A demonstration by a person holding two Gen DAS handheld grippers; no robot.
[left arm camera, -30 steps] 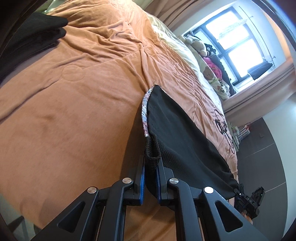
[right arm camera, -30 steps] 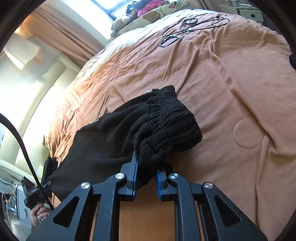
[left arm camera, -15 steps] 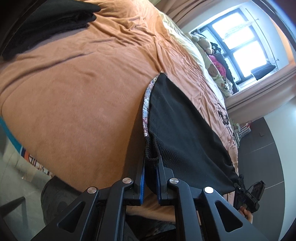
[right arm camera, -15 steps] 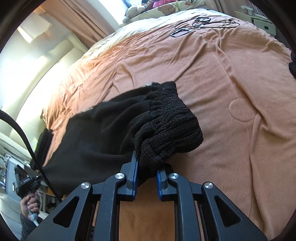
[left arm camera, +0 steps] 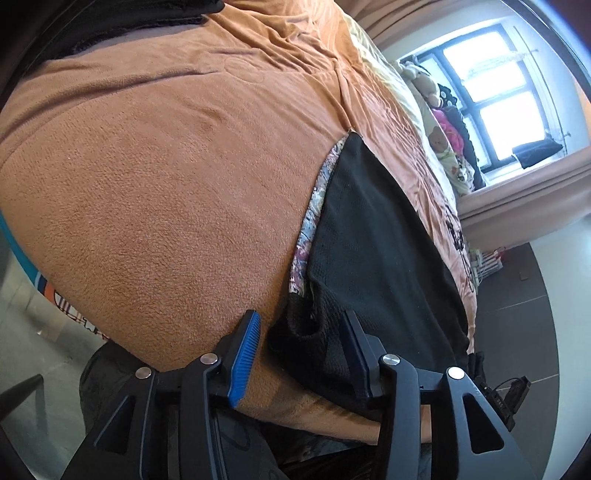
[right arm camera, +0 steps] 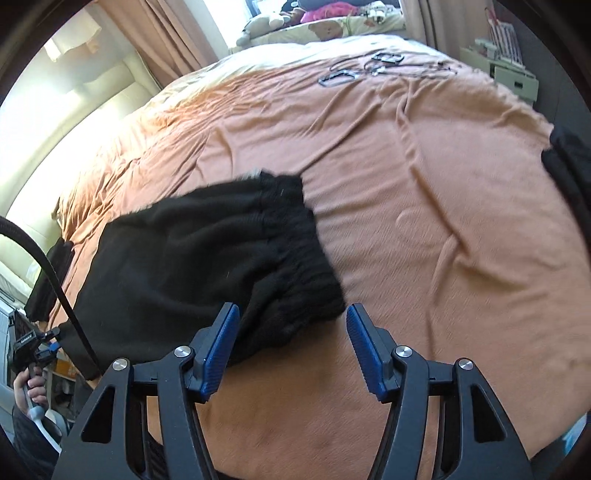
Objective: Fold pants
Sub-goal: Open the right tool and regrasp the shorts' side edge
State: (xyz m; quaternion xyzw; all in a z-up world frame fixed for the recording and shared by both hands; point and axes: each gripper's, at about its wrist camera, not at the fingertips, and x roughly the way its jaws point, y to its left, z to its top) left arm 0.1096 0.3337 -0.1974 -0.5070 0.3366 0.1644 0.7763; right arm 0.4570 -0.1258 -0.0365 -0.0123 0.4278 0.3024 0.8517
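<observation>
Pants (right arm camera: 192, 258) on bed, between released fingers of each hand-held gripper (right arm camera: 291, 345).

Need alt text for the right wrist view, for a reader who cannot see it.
The right gripper is open, its blue-padded fingers either side of the bunched elastic waistband of black knit pants lying on an orange blanket. Cables and stuffed toys sit at the bed's far end.

Black knit pants (right arm camera: 207, 266): motion-blurred in right view, waistband detail unclear. Dark cloth pile (left arm camera: 122, 22): cut off at top edge, left view. Small black items w/ cords on orange fleece blanket (right arm camera: 369, 64): too small to ID.
</observation>
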